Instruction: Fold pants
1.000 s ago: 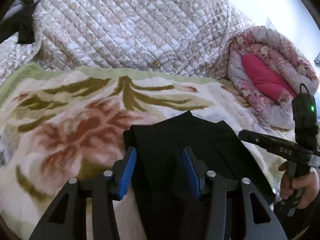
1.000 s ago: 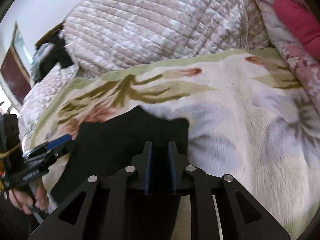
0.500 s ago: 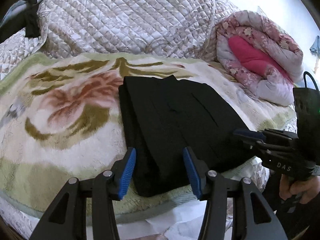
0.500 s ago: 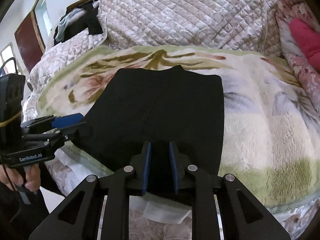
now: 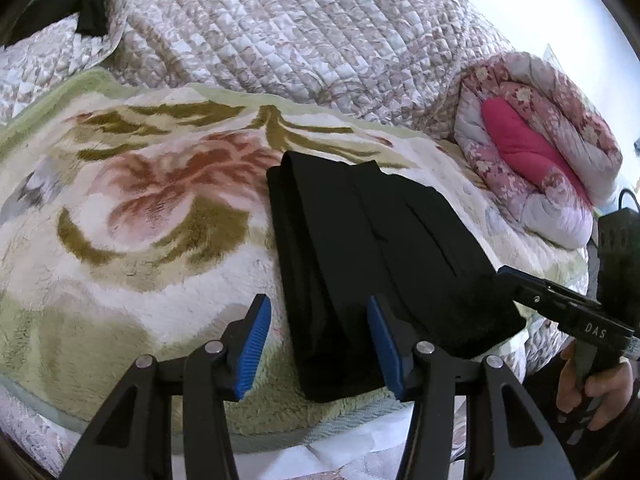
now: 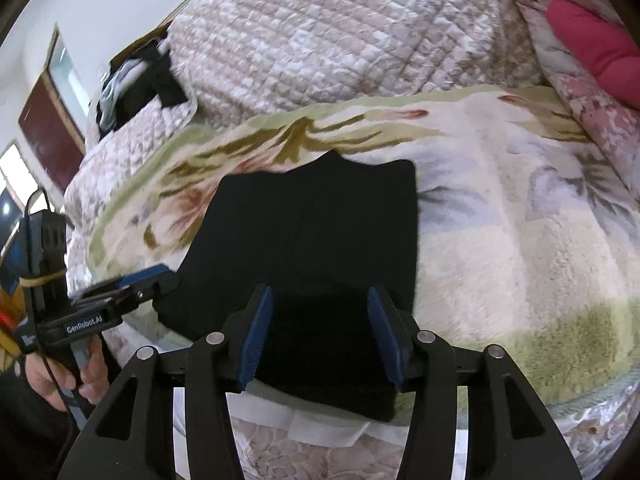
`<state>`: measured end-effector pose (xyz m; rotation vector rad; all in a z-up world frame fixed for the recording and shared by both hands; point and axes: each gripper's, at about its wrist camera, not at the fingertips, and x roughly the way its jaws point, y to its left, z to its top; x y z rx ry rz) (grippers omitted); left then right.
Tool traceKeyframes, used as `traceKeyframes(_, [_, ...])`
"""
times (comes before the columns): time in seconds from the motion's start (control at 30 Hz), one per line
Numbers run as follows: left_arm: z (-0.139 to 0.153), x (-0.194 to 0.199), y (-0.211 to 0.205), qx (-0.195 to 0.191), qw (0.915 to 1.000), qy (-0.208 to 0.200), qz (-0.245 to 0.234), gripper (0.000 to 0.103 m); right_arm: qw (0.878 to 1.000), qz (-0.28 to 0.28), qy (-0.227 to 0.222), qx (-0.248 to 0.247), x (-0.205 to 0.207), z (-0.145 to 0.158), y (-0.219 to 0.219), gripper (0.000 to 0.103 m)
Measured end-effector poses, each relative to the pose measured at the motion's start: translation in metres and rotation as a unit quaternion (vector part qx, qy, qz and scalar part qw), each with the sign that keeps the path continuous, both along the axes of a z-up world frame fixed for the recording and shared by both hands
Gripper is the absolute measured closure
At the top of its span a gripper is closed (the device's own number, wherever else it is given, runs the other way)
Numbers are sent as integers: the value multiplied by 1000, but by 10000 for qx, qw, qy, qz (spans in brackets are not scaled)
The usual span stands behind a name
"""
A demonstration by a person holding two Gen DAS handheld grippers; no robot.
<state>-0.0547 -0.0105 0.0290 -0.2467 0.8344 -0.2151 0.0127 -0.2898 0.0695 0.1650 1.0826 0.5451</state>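
Note:
The black pants (image 5: 372, 256) lie folded into a thick rectangle on the floral plush blanket (image 5: 132, 216), reaching to the bed's front edge. My left gripper (image 5: 320, 344) is open; the pants' near left corner lies between its blue pads, untouched by them. In the right wrist view the pants (image 6: 320, 220) fill the middle. My right gripper (image 6: 320, 336) has its jaws opening, with the pants' near edge between the pads and not pressed. Each gripper shows in the other's view at a near corner of the pants: the right gripper (image 5: 508, 276) and the left gripper (image 6: 160, 276), both held by hands.
A quilted beige bedspread (image 5: 300, 32) rises behind the blanket. A rolled pink floral quilt (image 5: 536, 152) sits at the right. Dark clothes (image 6: 136, 84) are piled at the far left. A white sheet (image 6: 320, 428) hangs over the bed's front edge below the pants.
Both grippers have drawn back toward the bed's front edge, so more of the folded pants shows. The right gripper's jaws, nearly shut before, now stand wide apart.

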Motion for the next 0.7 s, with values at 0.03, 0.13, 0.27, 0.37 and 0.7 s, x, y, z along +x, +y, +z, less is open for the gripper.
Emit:
traceKeyframes(0.03, [1,2,1,-28,10000,21,5,50,10000,-35,65,15,4,0,-1,53])
traceKeyframes(0.13, [4,11,0,-67,10000,48,-52,50,9997,-73,220,39,16,1,-3,53])
traceKeyframes(0.27, [8,28,-4,-121,9997,113,-205,50,9994,-45,320,85,35,2,-6,53])
traceKeyframes(0.37, [6,44,-6,-133,9995,167,-254,50,9990,-53,429,134,52,-2,-10,53])
traceKeyframes(0.7, [-16,64,11,-604,9975,364,-37,43,9866,-439,1303,877,71,-46,-27,53])
